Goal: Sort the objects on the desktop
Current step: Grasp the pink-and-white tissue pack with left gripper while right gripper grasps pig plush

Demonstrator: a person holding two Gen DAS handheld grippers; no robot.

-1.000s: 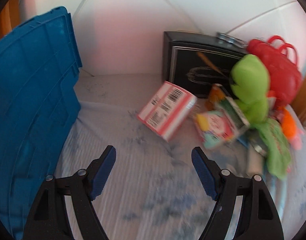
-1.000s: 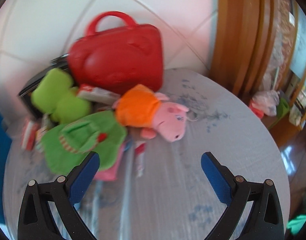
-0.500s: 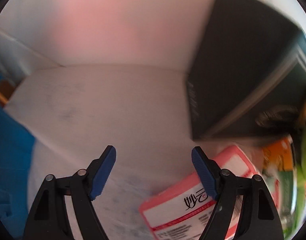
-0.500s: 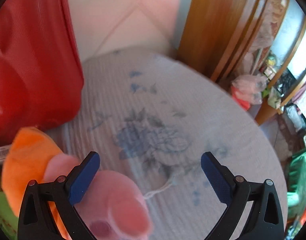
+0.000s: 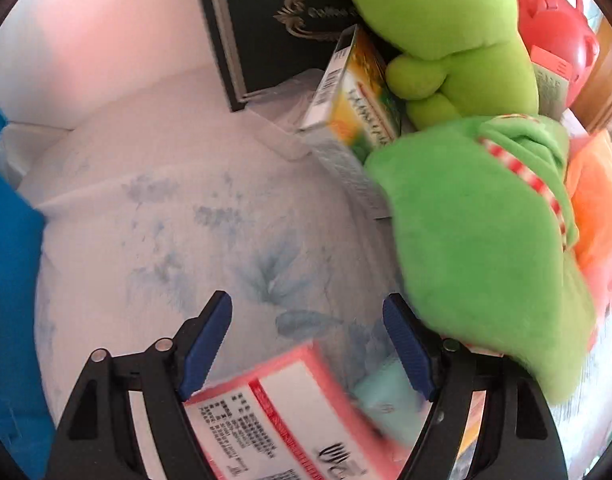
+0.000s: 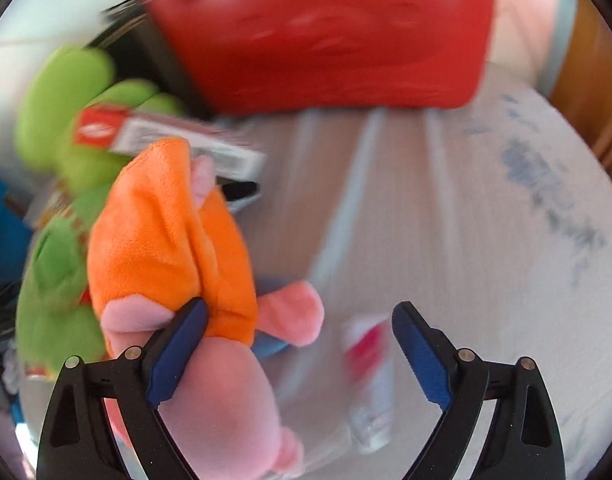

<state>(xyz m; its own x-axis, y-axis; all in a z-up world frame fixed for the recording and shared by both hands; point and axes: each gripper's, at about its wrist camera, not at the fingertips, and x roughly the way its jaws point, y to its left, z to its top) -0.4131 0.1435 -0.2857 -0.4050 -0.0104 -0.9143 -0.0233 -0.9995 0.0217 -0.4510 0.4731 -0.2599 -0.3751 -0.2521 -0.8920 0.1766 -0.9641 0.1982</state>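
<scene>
Left tongs (image 5: 306,344): your jaws stand wide open, gripping nothing.
Pink box (image 5: 290,416): lies on the table (image 5: 154,240) at 6 o'clock in your left view, its upper edge between the open jaws.
Green plush (image 5: 477,248): at 3 o'clock in your left view, beside the right pad.
Tea box (image 5: 353,92): at 1 o'clock, tilted against a black case (image 5: 274,20).
Right tongs (image 6: 300,352): your jaws stand wide open, nothing clamped.
Pig plush (image 6: 174,264): at 8 o'clock in your right view, orange body touching the left pad; its pink head sits between the jaws.
Tube (image 6: 369,376): on the table at 6 o'clock, blurred.
Red bag (image 6: 325,32): at 12 o'clock, blurred.
Blue crate (image 5: 6,280): at 9 o'clock in your left view.
</scene>
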